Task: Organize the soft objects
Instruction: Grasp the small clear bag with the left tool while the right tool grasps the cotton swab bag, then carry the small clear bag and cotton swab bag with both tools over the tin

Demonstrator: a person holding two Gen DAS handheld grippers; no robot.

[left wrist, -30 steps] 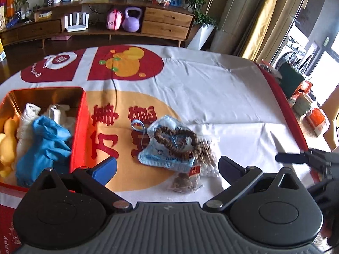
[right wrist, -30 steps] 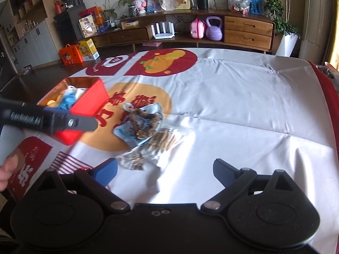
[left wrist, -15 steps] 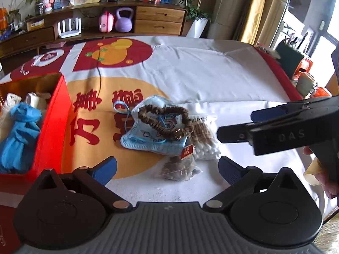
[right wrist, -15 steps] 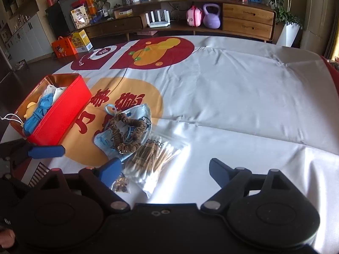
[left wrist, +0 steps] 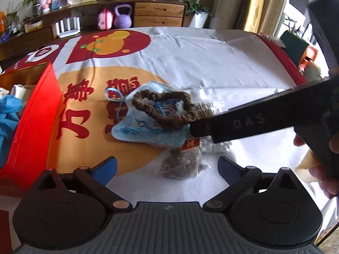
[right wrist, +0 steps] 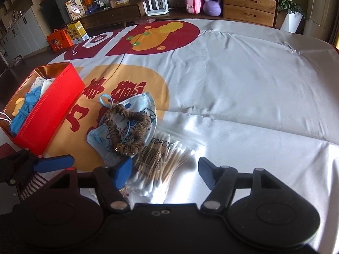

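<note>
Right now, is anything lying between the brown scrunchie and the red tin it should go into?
Nothing visible blocks that path. The brown scrunchie lies on the blue face mask, and only bare tablecloth separates that pile from the red tin, whose top is open.

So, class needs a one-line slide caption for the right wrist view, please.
Right gripper closing above the cotton swab bag, beside the brown scrunchie on the face mask.

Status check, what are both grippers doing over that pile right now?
Left gripper open, empty. Right gripper closing over cotton swab bag, no grip yet. Brown scrunchie lies on blue face mask. Red tin beside pile.
</note>
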